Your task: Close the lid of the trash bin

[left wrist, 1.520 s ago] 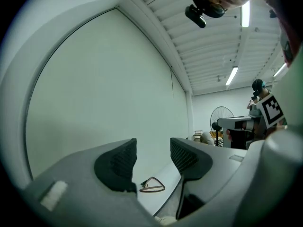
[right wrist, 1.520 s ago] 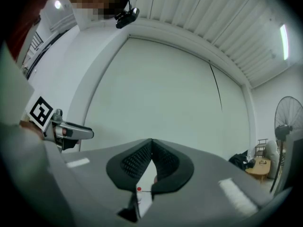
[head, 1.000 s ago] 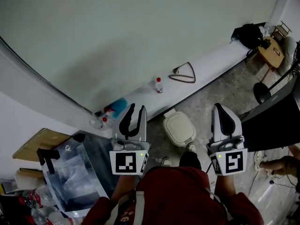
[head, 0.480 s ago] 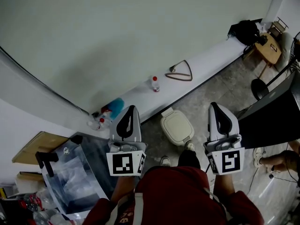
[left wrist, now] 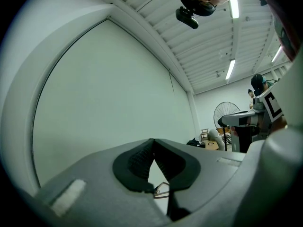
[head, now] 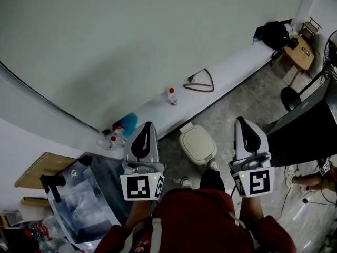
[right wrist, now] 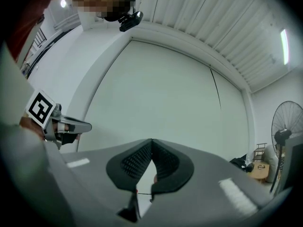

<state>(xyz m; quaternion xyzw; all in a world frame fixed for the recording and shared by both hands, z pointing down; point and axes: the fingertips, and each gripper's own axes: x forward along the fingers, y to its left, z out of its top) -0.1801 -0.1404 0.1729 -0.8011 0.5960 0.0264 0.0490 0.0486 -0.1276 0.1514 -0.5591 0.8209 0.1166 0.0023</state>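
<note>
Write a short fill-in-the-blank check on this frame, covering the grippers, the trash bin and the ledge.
The left gripper and the right gripper both have their jaws ____, with nothing between them.
The trash bin's lid is ____.
In the head view, the hanger on the white ledge lies to the ____ of the red-capped bottle.
Missing words: shut; closed; right

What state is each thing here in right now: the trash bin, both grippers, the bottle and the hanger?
trash bin: closed.
left gripper: shut, nothing between its jaws.
right gripper: shut, nothing between its jaws.
bottle: upright on the ledge, red cap on.
hanger: lying flat on the ledge.
</note>
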